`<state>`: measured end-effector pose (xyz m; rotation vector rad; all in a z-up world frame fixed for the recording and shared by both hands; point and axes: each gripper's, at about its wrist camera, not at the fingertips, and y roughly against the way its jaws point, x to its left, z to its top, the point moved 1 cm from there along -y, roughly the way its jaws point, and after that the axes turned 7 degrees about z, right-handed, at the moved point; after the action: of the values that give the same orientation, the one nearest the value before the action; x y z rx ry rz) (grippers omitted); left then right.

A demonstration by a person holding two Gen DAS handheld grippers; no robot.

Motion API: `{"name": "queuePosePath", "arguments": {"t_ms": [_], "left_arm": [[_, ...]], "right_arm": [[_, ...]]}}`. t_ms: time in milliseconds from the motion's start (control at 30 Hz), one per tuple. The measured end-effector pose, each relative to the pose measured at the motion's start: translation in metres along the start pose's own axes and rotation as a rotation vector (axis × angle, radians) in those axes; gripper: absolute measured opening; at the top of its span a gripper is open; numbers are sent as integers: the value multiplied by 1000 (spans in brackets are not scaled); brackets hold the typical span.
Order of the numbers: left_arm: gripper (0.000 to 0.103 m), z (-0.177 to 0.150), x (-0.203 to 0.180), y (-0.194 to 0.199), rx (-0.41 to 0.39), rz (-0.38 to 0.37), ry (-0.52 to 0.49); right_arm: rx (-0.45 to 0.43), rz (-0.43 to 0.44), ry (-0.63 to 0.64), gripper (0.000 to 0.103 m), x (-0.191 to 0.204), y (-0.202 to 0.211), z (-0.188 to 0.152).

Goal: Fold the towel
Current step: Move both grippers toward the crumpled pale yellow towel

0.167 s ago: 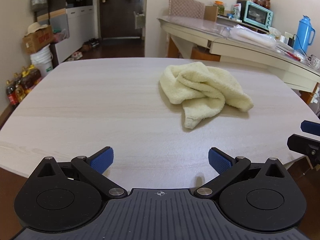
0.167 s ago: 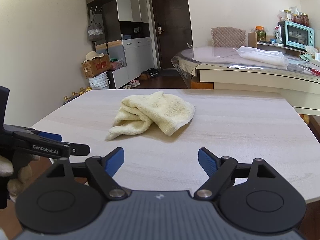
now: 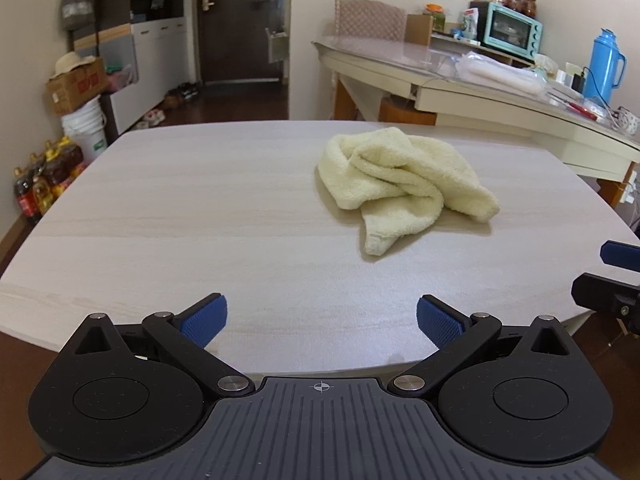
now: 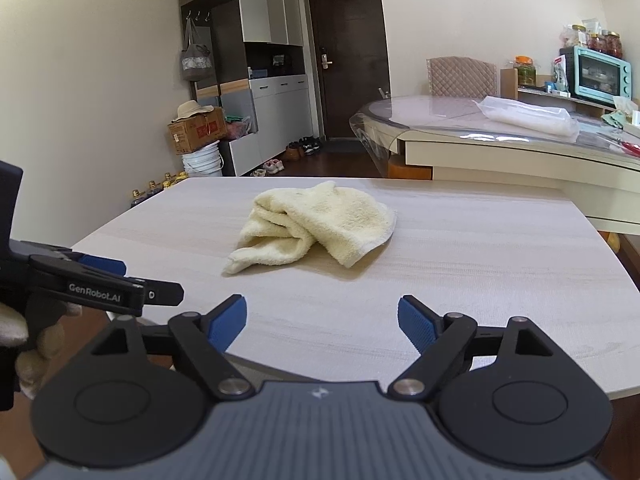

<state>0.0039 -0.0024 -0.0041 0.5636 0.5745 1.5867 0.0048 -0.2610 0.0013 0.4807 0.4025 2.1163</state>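
Observation:
A pale yellow towel lies crumpled in a heap on the light wood table. It also shows in the right wrist view, just left of centre. My left gripper is open and empty over the table's near edge, well short of the towel. My right gripper is open and empty, also at the near edge. The right gripper shows at the right edge of the left wrist view. The left gripper shows at the left of the right wrist view.
A cream side table with a plastic bag, a teal toaster oven and a blue thermos stands behind and right. A cardboard box on a white bucket and bottles stand on the floor at left.
Both grippers have barely moved. The towel lies as before.

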Motion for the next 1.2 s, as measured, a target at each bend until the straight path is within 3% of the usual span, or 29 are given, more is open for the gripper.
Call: {"name": "queuePosePath", "arguments": {"t_ms": [367,1200], "left_arm": [[103,4,-8,17,-10,26,-21],[103,20,-4,-1,7,49,-30]], "right_arm": [[3,-5,-15,86,-2,-2,2],[-2,10,-39,87,-16,-27,21]]}}
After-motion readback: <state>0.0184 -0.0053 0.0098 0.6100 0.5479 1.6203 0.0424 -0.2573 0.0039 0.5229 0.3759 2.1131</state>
